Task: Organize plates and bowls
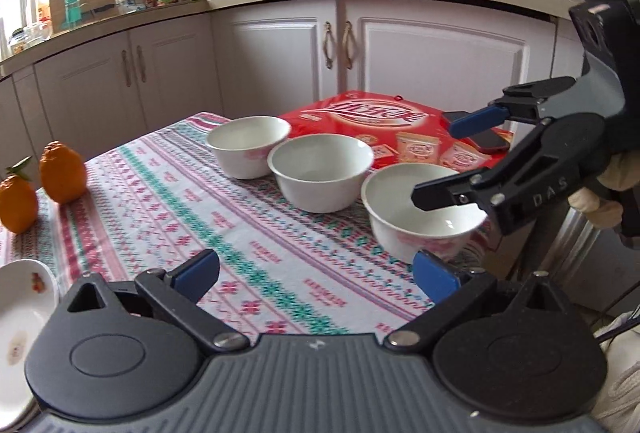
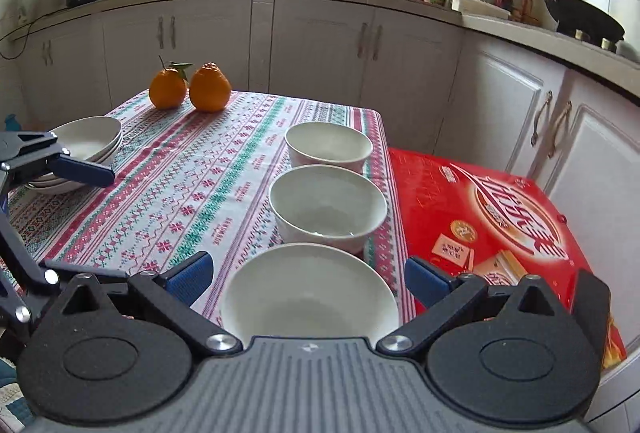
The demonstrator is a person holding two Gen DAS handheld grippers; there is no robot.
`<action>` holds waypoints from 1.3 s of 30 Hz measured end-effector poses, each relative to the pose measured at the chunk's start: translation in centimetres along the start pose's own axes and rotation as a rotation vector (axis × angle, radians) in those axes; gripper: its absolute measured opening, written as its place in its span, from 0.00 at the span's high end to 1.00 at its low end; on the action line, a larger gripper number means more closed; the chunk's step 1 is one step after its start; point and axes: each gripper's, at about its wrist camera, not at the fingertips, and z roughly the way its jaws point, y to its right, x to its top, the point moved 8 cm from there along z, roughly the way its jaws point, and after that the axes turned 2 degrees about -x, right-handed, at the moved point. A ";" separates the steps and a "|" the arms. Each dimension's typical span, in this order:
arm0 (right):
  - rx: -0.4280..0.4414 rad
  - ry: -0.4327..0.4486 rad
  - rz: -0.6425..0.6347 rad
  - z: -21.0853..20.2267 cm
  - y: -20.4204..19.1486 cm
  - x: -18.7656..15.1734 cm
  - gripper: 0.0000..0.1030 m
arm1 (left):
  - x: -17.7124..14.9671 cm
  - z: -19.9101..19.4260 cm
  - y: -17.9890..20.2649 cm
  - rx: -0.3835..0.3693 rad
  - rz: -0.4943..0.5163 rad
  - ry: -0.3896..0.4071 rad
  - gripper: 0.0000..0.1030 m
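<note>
1. Bowls come first: three white bowls stand in a row on the right side of my table, close together. The near bowl (image 2: 310, 293) sits right under my right gripper (image 2: 310, 279), the middle bowl (image 2: 328, 205) is next, and the far bowl (image 2: 329, 147) is by the table's far edge.
2. I think they are hard, smooth china. They look light but slippery, and they would chip or break if I bumped or dropped them.
3. My best hold, I think, is the rim: one finger inside, one outside, squeezing the thin wall gently.
4. My right jaws stand wide open on both sides of the near bowl. They do not touch it.
5. My left gripper (image 1: 316, 275) is wide open too, with only cloth between its fingers.
6. All three bowls are empty. The middle one may have a little shine of water inside; I cannot be sure.
7. White plates (image 2: 86, 143) sit in a stack on the left side of the table, well apart from the bowls. Nothing lies on the top plate.
8. Two oranges (image 2: 190, 87) stand at the far left corner of the striped tablecloth (image 2: 192, 193).
9. A red box (image 2: 480, 217) lies just beside the bowls, past the table's right edge.
</note>
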 end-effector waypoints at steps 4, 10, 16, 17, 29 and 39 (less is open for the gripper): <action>0.035 -0.017 0.048 0.0 1.3 -1.4 0.00 | -0.4 2.2 2.9 -0.051 0.026 -0.023 0.01; 0.114 -0.044 0.106 0.9 2.3 -2.6 0.00 | -0.2 4.2 5.4 -0.062 0.078 -0.019 0.01; 0.161 -0.066 0.145 1.9 2.8 -2.8 0.02 | 0.1 5.8 6.2 -0.095 0.081 -0.023 0.01; 0.169 -0.069 0.152 2.1 2.9 -2.8 0.04 | 0.1 6.0 6.2 -0.102 0.078 -0.023 0.01; 0.228 -0.112 0.225 3.2 4.2 -2.8 0.24 | 0.3 6.9 6.7 -0.158 0.060 -0.016 0.15; 0.239 -0.127 0.220 3.3 3.7 -2.8 0.27 | 0.3 6.9 6.5 -0.169 0.052 -0.014 0.18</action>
